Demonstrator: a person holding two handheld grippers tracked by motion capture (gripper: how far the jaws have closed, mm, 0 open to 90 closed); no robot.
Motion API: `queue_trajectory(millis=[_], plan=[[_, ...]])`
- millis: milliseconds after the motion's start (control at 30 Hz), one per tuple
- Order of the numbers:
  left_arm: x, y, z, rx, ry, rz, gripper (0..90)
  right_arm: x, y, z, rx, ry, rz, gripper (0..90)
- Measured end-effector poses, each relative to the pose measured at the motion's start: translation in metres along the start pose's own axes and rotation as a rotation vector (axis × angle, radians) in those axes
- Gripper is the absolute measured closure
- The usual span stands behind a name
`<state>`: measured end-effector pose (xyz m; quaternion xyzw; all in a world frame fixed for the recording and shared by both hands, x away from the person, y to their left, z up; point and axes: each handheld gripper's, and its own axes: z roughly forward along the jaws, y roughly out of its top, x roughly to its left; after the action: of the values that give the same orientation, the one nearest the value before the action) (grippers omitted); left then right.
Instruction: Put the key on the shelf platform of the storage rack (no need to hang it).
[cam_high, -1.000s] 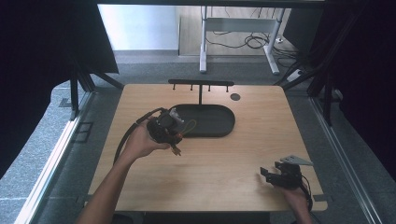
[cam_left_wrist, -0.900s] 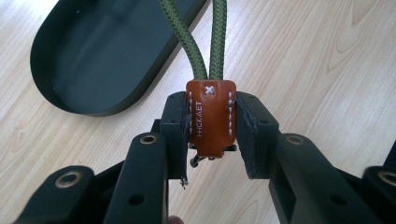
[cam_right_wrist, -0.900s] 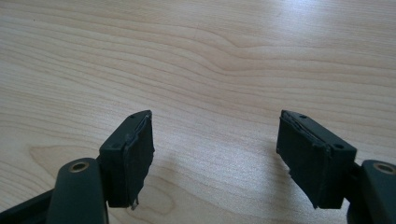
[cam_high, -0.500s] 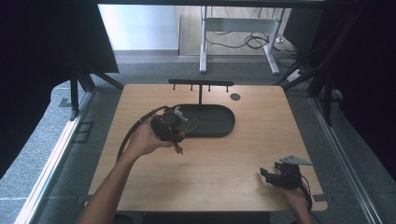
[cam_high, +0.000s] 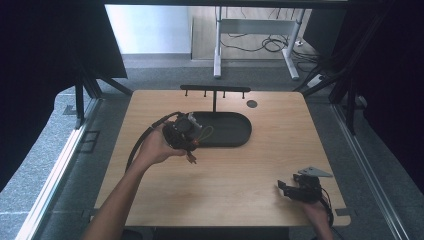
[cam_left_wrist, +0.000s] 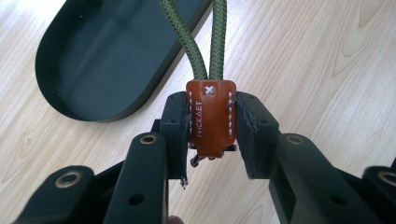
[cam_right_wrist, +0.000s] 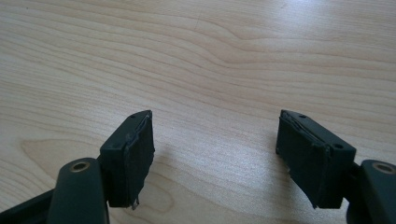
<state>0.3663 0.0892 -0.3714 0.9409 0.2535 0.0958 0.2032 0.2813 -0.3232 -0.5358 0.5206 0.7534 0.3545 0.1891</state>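
- Gripper states are read first from the high view: the left gripper (cam_high: 182, 134) is held in the person's left hand (cam_high: 155, 149) at the left end of the black oval tray (cam_high: 235, 131), with a green cord loop (cam_high: 205, 133) seen at its tip over the tray. The right gripper (cam_high: 301, 189) is held low near the front right corner of the wooden table (cam_high: 240, 175), well apart from the tray. A black rack with small pegs (cam_high: 215, 90) is seen standing behind the tray.
- From the left gripper view, the left gripper (cam_left_wrist: 212, 135) is seen clamped narrowly on a brown leather tab (cam_left_wrist: 211, 117) stitched in white and stamped with small lettering. Two strands of the green cord (cam_left_wrist: 205, 42) are seen rising from the tab. The tray (cam_left_wrist: 107, 60) is seen at the upper left, bare inside, on the table (cam_left_wrist: 317, 70).
- From the right gripper view, the right gripper (cam_right_wrist: 215, 154) is seen spread wide with nothing between its jaws, just above the bare wood of the table (cam_right_wrist: 210, 56).
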Motion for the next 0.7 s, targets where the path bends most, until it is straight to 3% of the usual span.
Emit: queue_trajectory(millis=[700], plan=[[0.0056,0.0053,0.0009,0.016,0.002,-0.001,67.0,0.0023,-0.0002,0.0014,-0.001,-0.011,-0.015,26.6]])
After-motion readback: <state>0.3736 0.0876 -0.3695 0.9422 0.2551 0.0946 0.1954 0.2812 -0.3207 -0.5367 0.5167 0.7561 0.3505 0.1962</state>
